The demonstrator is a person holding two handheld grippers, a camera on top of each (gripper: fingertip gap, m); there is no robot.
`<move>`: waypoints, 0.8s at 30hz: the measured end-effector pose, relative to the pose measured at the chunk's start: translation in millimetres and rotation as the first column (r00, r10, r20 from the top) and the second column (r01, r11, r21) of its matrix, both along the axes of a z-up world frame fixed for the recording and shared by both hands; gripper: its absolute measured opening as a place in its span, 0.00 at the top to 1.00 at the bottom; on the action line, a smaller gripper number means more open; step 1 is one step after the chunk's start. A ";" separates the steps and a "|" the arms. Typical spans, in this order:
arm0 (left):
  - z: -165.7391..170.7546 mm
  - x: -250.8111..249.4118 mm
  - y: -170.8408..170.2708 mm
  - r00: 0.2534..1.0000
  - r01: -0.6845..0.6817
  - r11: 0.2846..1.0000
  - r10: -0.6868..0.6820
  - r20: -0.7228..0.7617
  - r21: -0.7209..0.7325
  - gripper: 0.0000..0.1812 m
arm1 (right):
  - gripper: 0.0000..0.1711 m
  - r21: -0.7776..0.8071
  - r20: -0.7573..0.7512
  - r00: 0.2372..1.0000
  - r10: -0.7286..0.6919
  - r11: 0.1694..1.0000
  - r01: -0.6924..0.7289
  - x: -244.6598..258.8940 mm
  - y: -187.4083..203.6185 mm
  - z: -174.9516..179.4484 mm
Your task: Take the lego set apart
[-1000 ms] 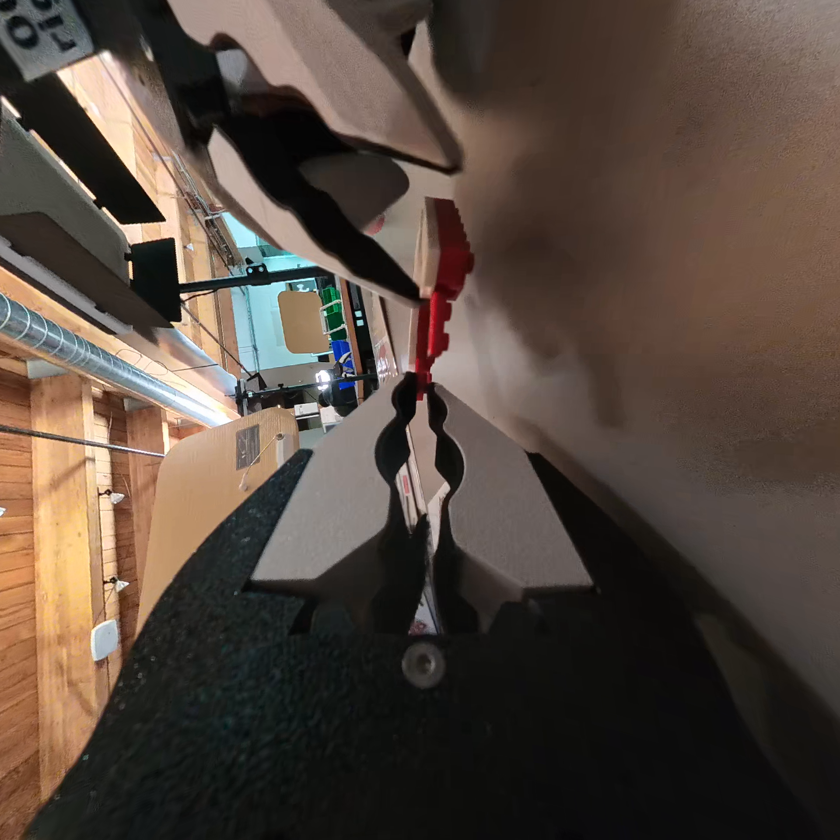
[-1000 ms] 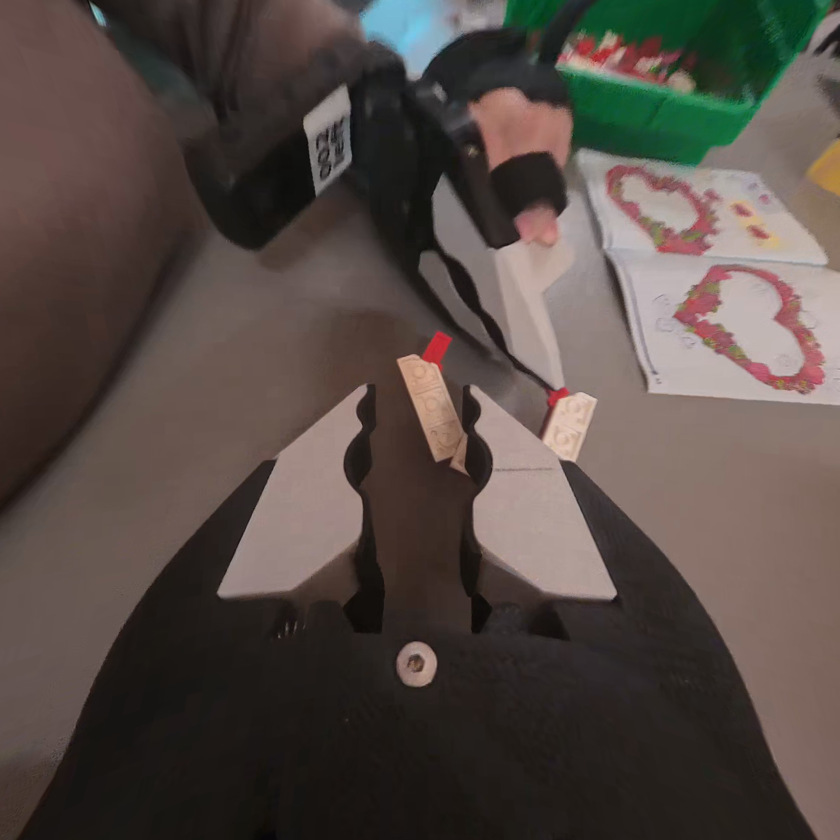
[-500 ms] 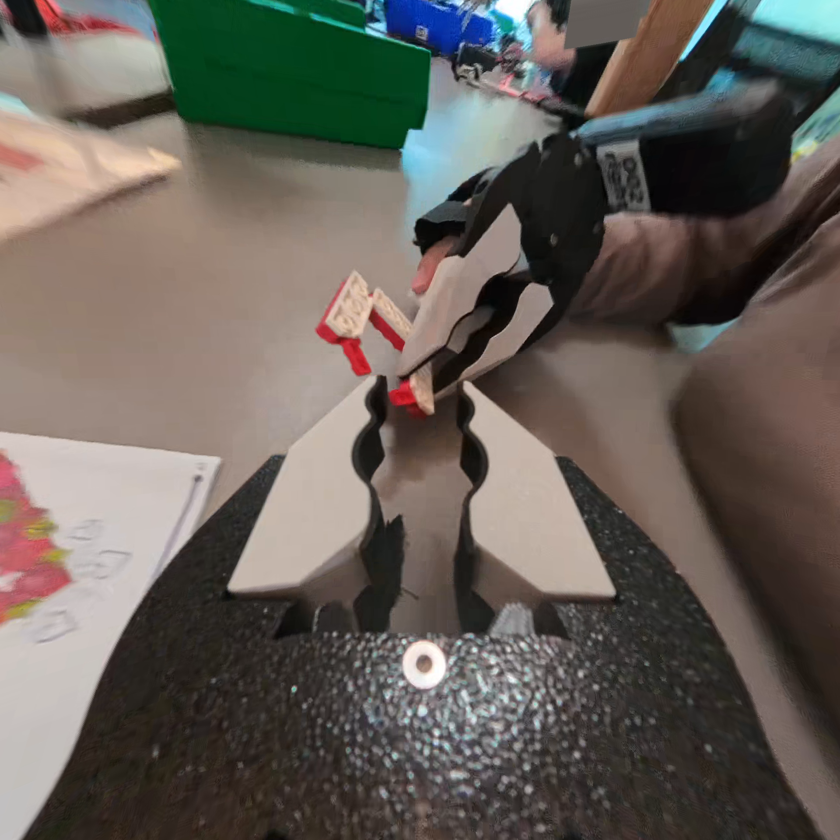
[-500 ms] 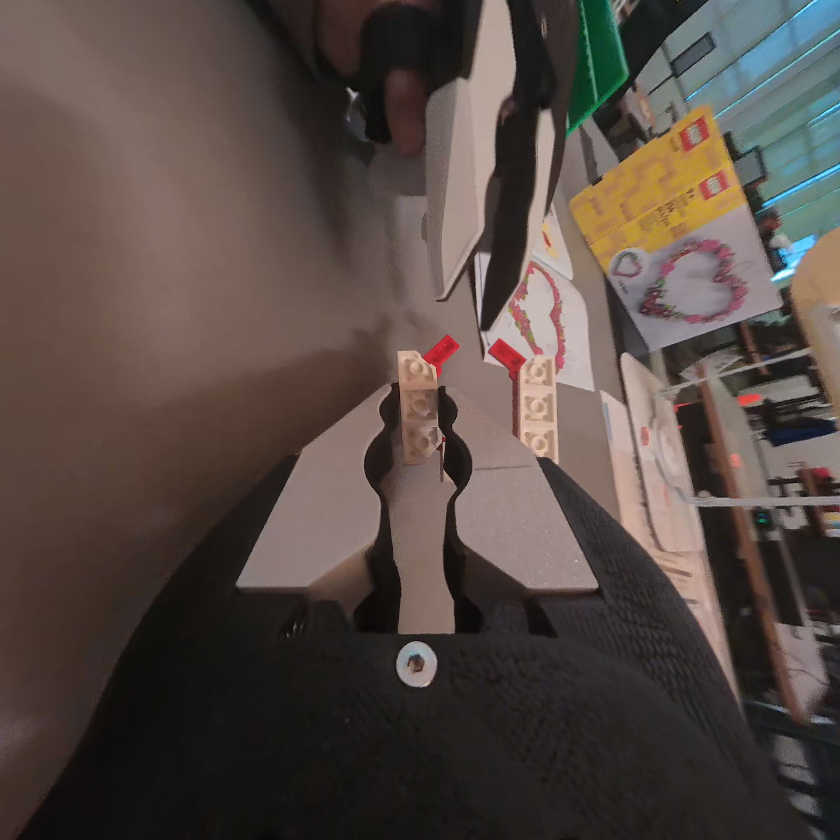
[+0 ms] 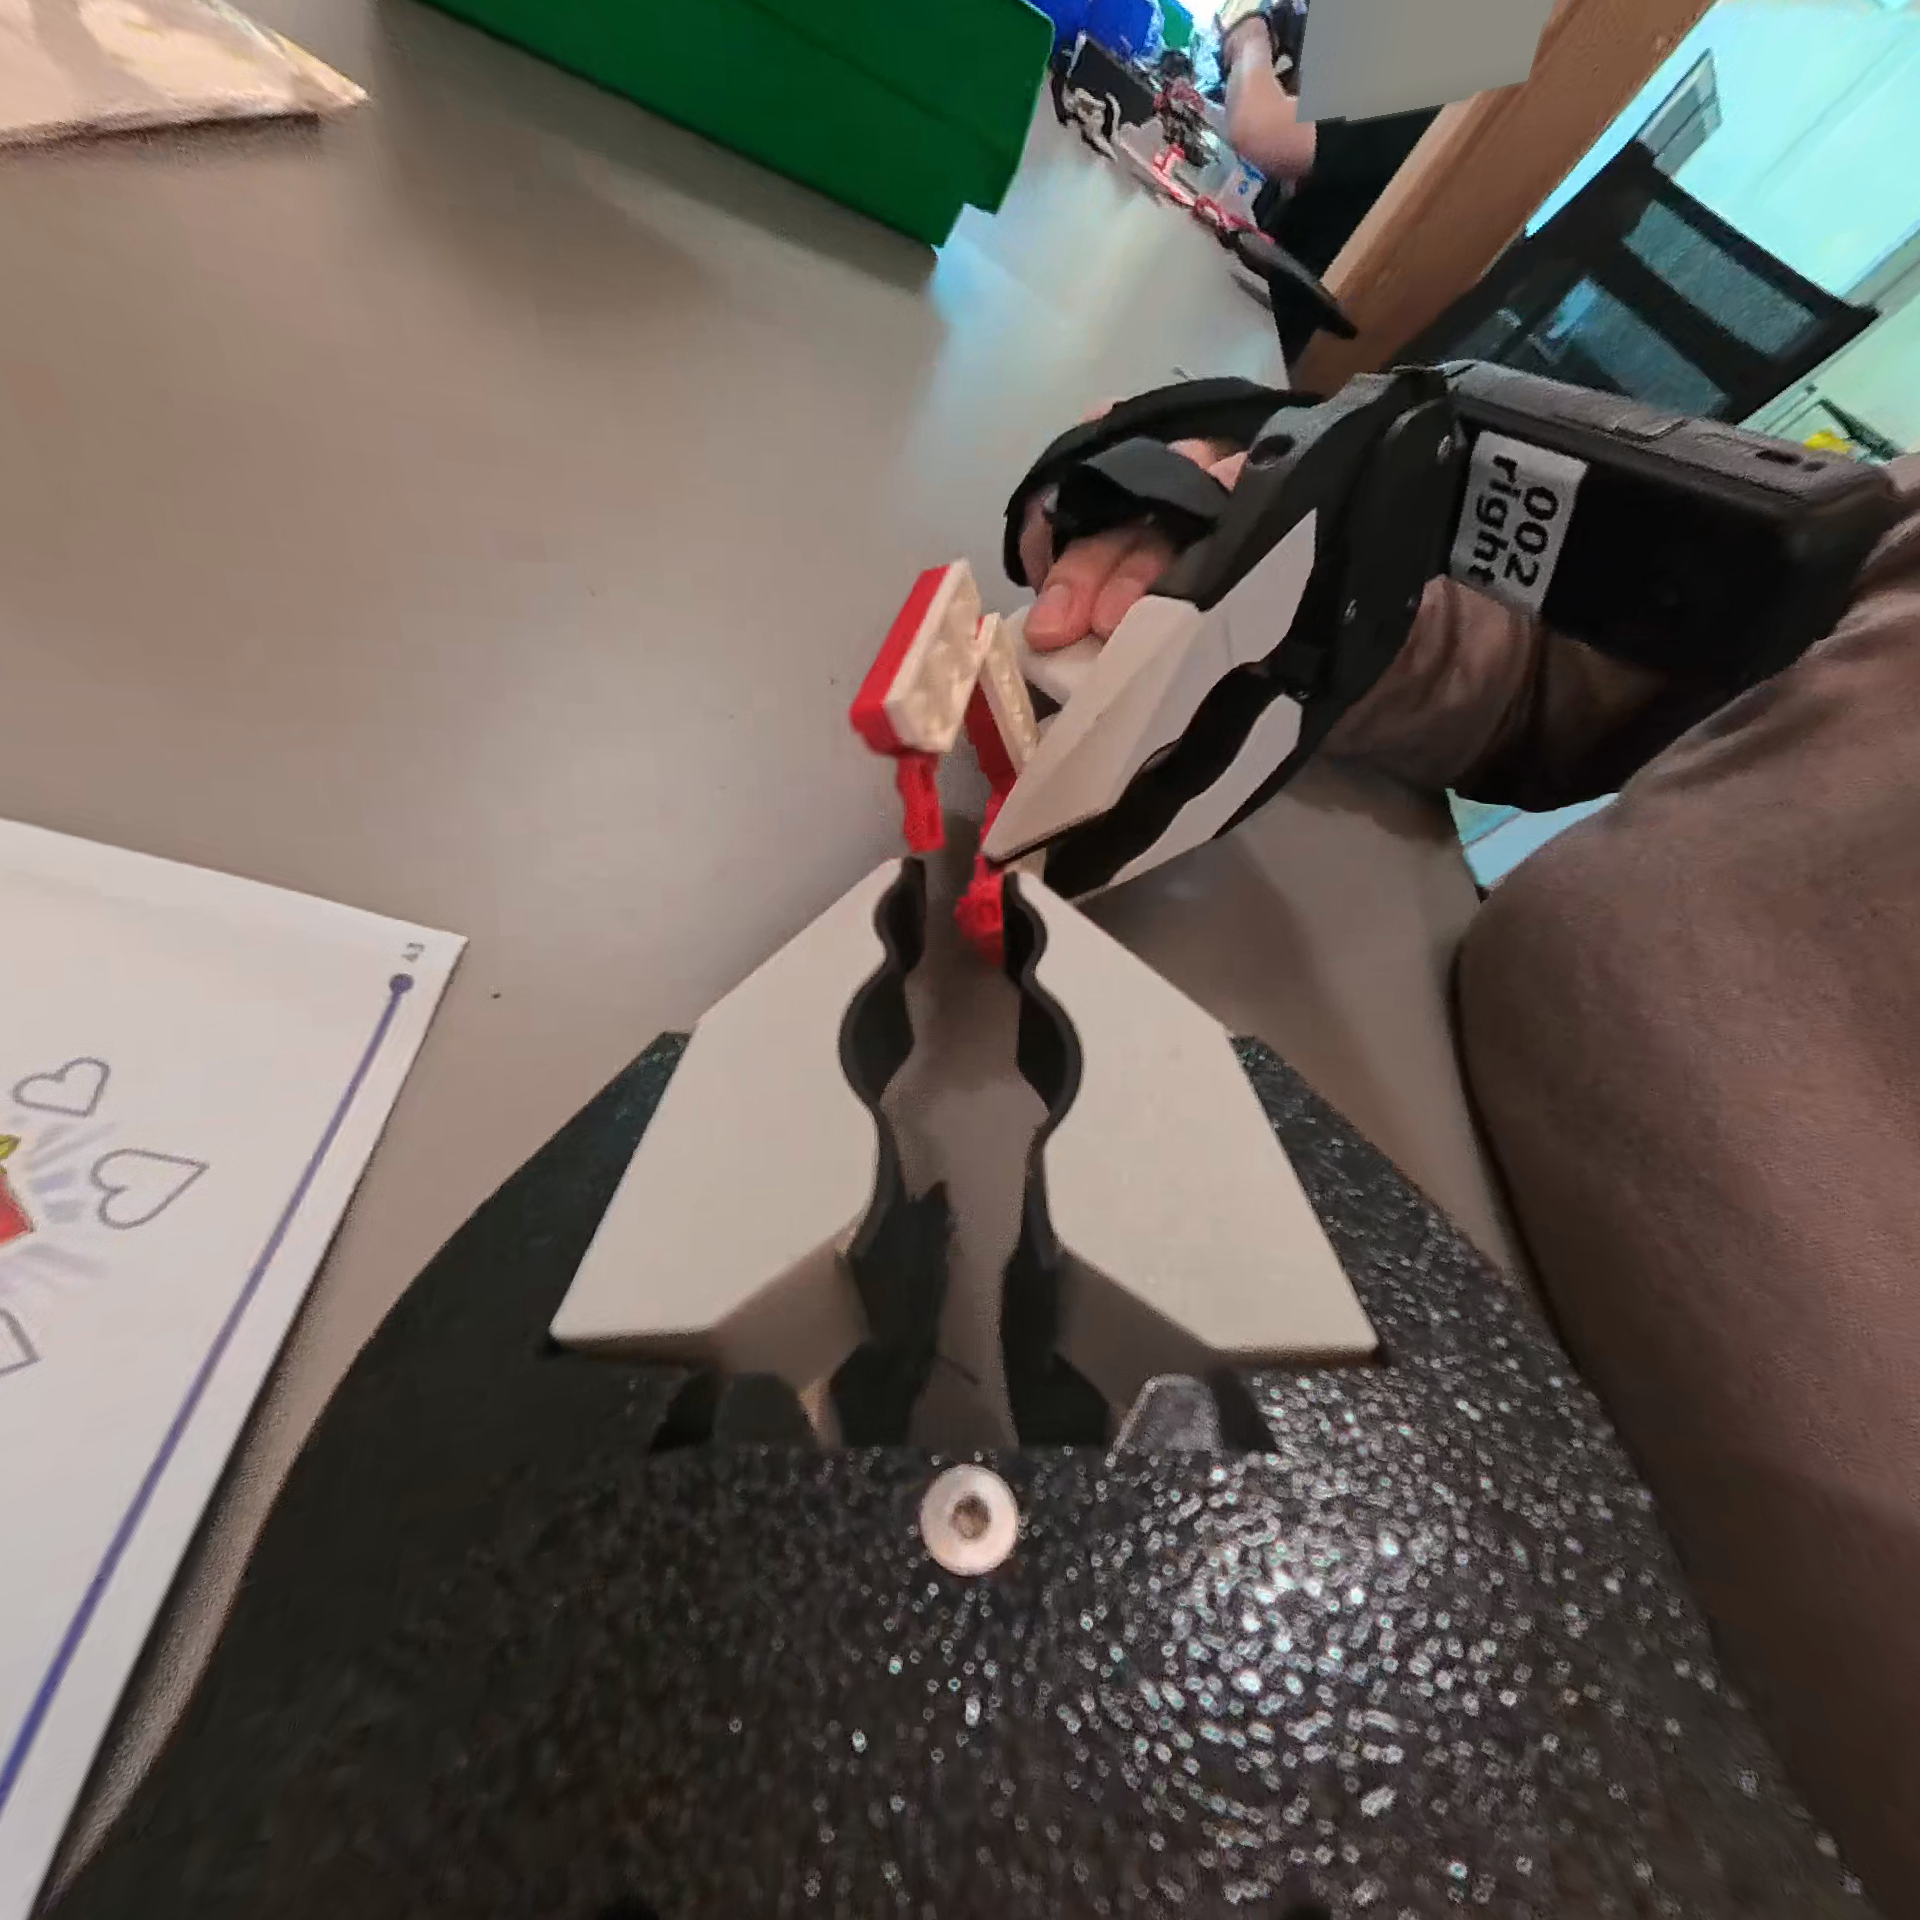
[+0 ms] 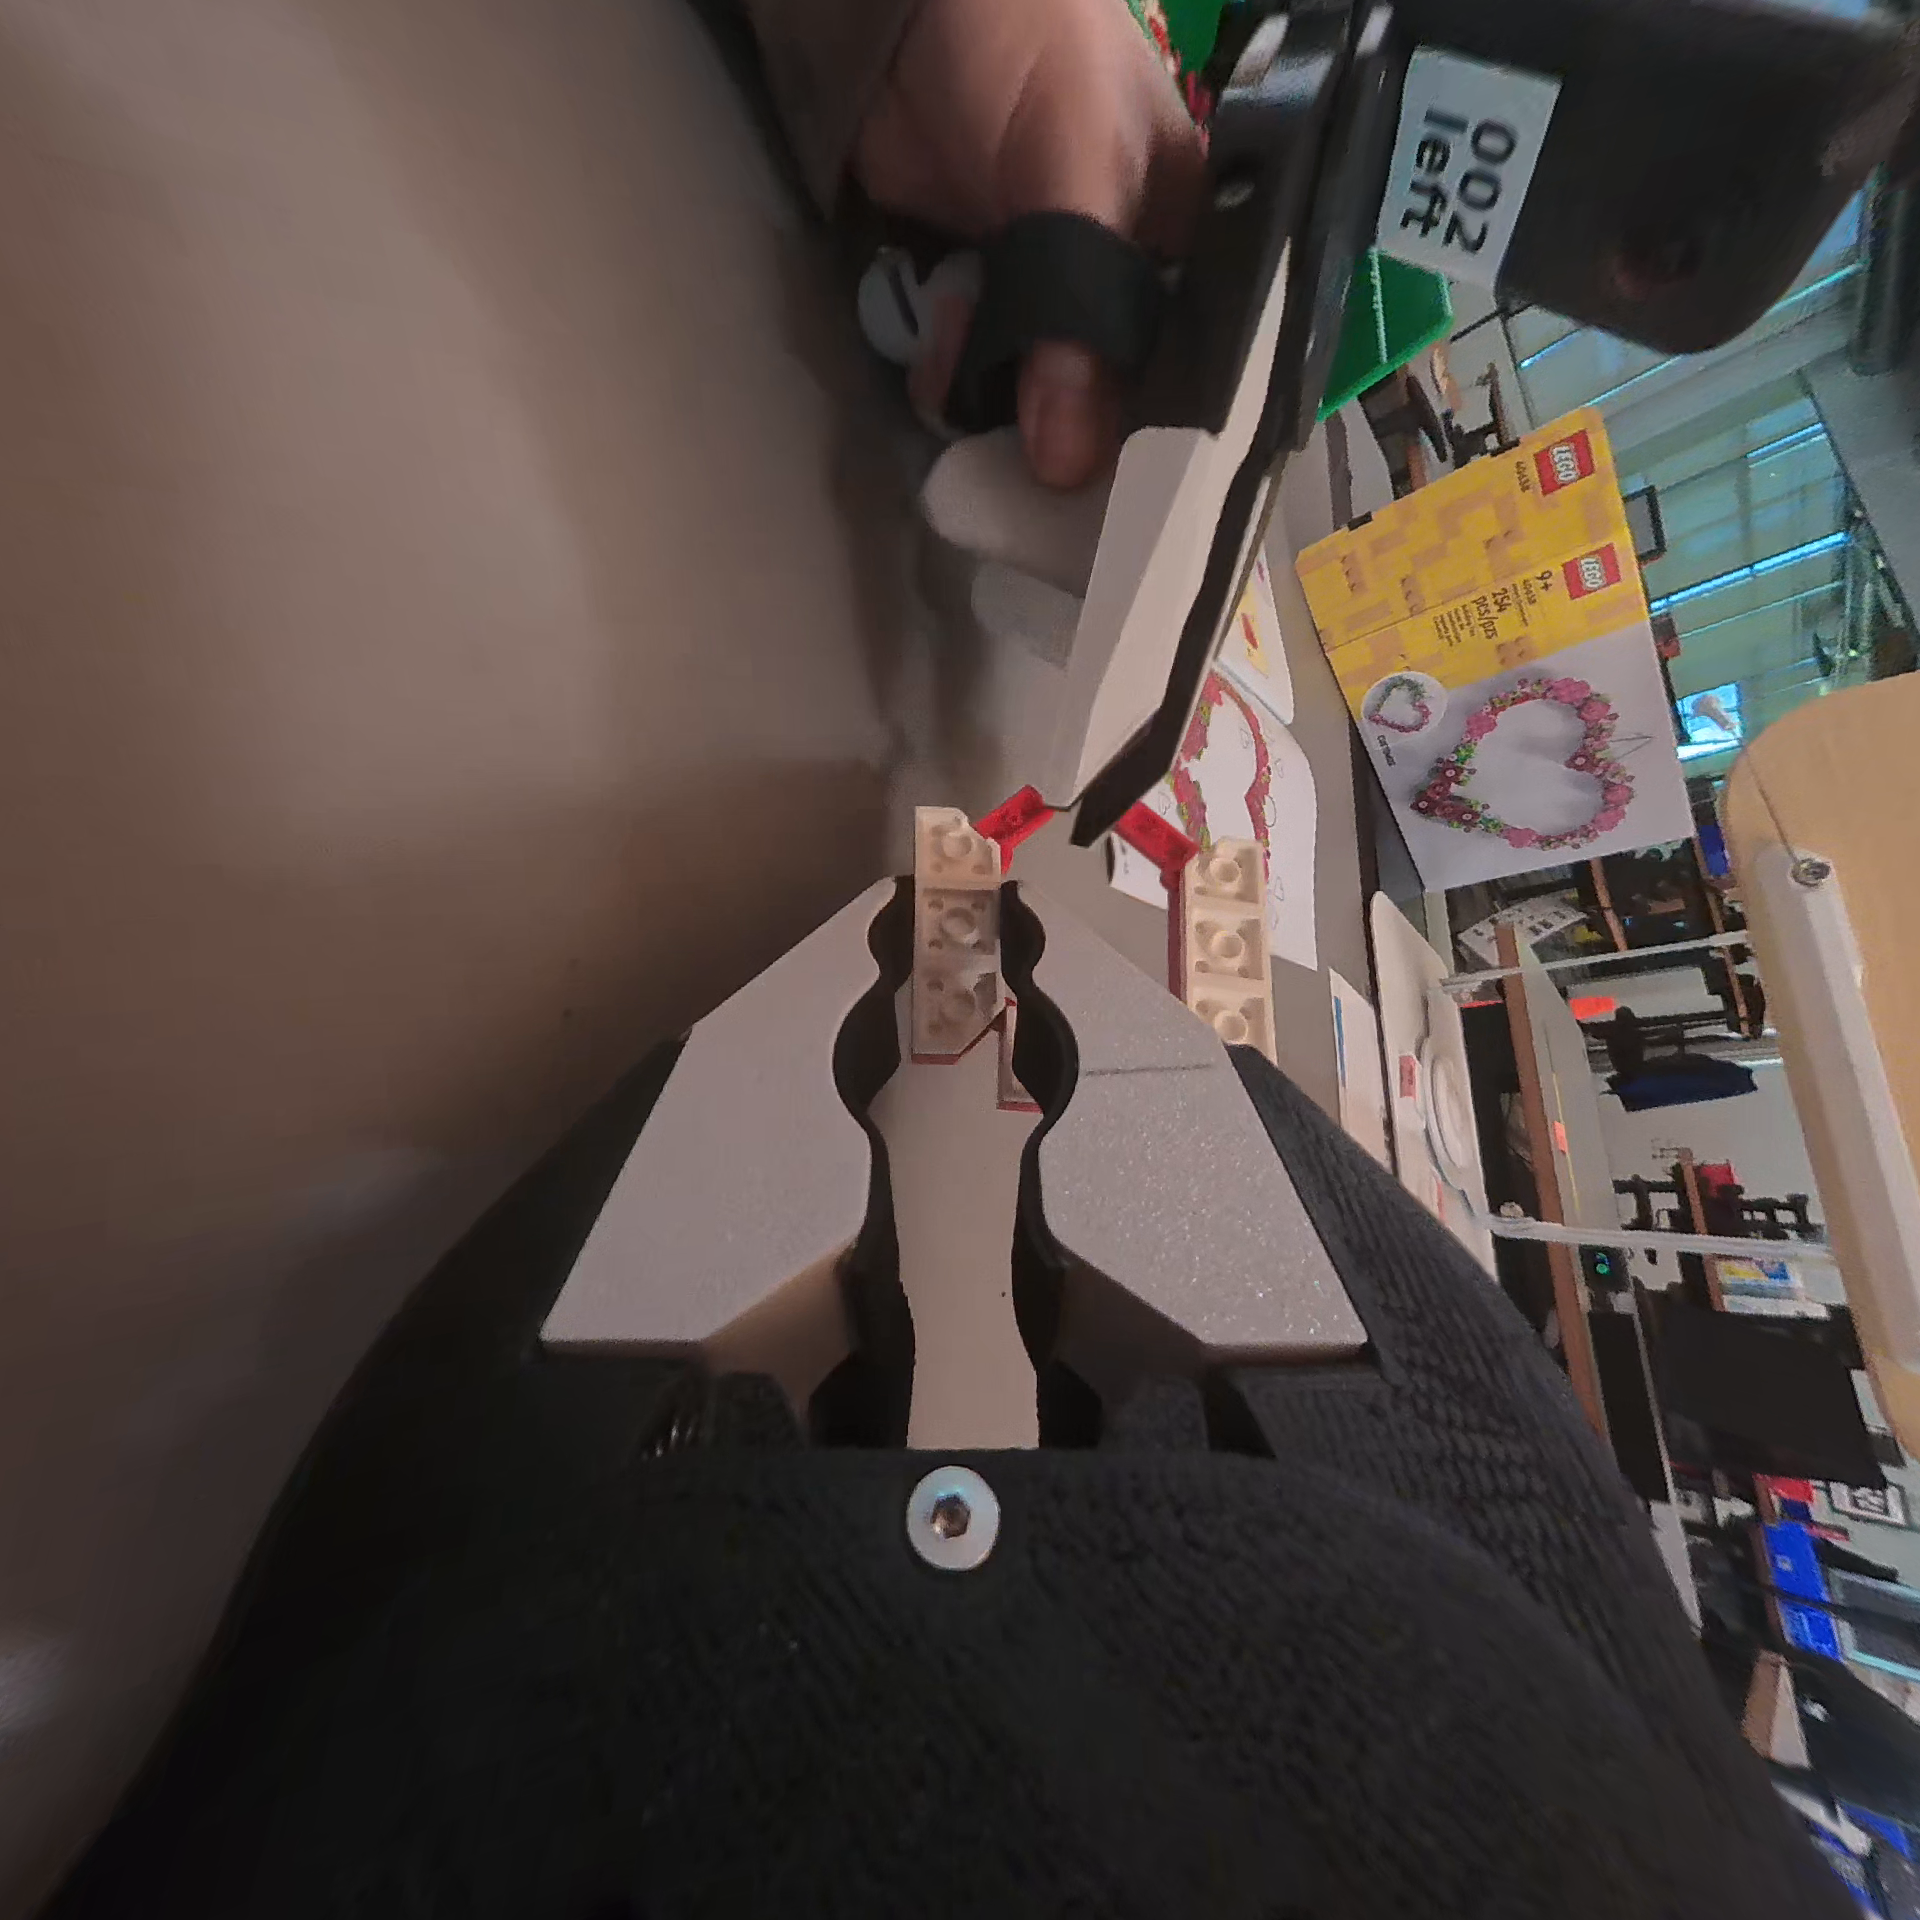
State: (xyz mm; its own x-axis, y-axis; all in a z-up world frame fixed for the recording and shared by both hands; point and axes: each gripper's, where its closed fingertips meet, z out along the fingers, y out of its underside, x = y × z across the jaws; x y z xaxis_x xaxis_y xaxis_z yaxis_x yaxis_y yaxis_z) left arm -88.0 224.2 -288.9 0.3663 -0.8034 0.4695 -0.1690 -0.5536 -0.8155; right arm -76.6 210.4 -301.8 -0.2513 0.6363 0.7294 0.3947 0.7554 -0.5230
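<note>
The lego piece [image 5: 935,665] is a small frame of white plates on red ones, held above the grey table [image 5: 416,520]. My right gripper [image 6: 956,888] is shut on one white strip [image 6: 956,935]; a second white strip [image 6: 1231,935] runs beside it. It also shows in the left wrist view [image 5: 1023,868]. My left gripper [image 5: 964,878] has its jaws narrowly apart around a red end piece [image 5: 979,914]. The piece touches the right finger, with a gap on the left. In the right wrist view the left gripper [image 6: 1081,816] tips at the red piece [image 6: 1013,816].
A green bin [image 5: 779,94] stands at the back of the table. An open instruction booklet [image 5: 156,1195] lies at the left. A yellow lego box [image 6: 1486,644] lies farther off. The person's brown-clothed leg [image 5: 1714,1247] fills the right side. Both grippers' tips are close together, under 4 cm apart.
My left gripper let go of the red end, opened, and has narrowed again around it. My right gripper closed on the white strip and still holds it.
</note>
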 end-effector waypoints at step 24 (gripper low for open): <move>0.2 -3.5 10.2 0.990 -0.092 0.982 0.107 0.088 -0.166 0.98 | 0.92 0.170 -0.038 0.958 -0.283 0.943 0.285 -18.1 18.9 6.5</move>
State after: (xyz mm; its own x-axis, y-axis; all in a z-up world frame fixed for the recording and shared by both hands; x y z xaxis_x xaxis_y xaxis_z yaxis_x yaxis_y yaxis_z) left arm -91.5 234.4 -288.7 0.3877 -0.6762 0.6265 -0.0319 -0.6891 -0.7240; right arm -94.6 229.3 -295.3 -0.0681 0.5449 0.8358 0.6001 0.6916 -0.4020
